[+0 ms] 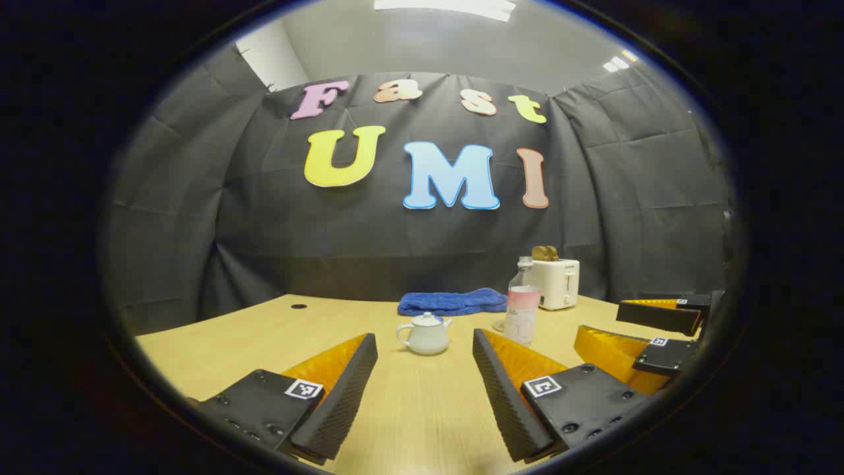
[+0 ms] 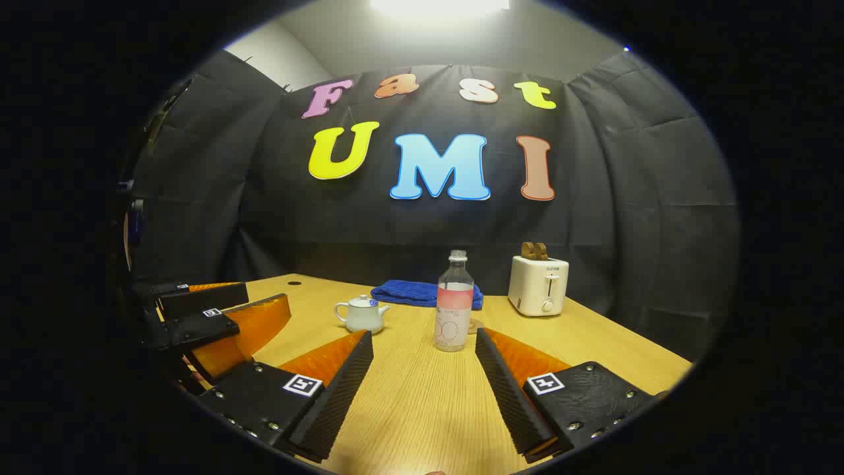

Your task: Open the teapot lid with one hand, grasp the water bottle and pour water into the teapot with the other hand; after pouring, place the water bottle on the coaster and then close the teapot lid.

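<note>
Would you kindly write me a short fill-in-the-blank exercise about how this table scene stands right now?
1. The teapot has its lid ____.
2. Behind the teapot lies a folded ____ towel.
3. The water bottle stands ____ on the table.
4. Both the left gripper and the right gripper are ____.

Missing words: on; blue; upright; open

Coaster (image 2: 473, 325) mostly hidden behind water bottle (image 2: 454, 303) in right gripper view; only small glassy sliver visible at bottle's right base. In left gripper view coaster (image 1: 499, 325) peeks out left of bottle (image 1: 523, 305), shape unclear. Blue towel (image 1: 452, 301) partly covered by teapot (image 1: 425, 333) lid and bottle. Right tool (image 1: 659, 336) cut off at edge in left gripper view; left tool (image 2: 217, 316) likewise in right gripper view. Label print on bottle too small to tell. Desk (image 2: 422, 396) near edge cut off.
</note>
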Motion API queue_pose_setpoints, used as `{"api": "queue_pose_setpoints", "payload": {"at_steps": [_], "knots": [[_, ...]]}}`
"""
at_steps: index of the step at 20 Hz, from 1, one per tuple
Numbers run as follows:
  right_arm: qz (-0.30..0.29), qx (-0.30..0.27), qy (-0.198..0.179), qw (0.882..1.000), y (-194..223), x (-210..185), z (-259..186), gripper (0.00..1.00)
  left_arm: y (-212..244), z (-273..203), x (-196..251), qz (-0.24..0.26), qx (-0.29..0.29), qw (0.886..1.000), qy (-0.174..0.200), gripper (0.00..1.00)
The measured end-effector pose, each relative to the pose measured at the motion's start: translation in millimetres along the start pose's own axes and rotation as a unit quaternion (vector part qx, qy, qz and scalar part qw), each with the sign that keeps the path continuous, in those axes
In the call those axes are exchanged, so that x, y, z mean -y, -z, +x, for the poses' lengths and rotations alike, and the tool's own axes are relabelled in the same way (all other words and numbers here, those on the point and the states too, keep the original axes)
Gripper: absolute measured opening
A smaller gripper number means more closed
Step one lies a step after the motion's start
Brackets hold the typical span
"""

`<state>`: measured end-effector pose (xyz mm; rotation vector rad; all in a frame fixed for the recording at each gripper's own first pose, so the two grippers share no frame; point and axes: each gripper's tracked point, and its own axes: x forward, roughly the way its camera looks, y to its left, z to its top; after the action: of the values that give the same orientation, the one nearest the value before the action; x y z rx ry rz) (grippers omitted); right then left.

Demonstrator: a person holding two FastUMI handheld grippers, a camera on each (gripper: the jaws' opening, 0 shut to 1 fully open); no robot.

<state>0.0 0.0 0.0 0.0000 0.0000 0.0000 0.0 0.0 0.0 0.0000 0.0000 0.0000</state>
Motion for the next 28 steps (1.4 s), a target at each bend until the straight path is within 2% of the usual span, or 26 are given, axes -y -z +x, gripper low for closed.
{"api": "queue_pose_setpoints", "payload": {"at_steps": [18,22,25,28], "knots": [[-0.006,0.001,-0.014,1.000,6,-7,5,0.97,2,5,6,0.001,-0.003,1.000,0.005,0.96],[-0.007,-0.001,-0.007,1.000,2,1,15,0.97,0,13,8,-0.001,0.000,1.000,0.011,0.96],[0.013,0.003,-0.018,1.000,-7,1,28,0.97,-4,25,15,-0.016,0.005,0.999,0.036,0.96],[0.022,0.003,-0.010,1.000,-14,10,43,0.97,-6,42,21,-0.029,0.014,0.998,0.060,0.96]]}}
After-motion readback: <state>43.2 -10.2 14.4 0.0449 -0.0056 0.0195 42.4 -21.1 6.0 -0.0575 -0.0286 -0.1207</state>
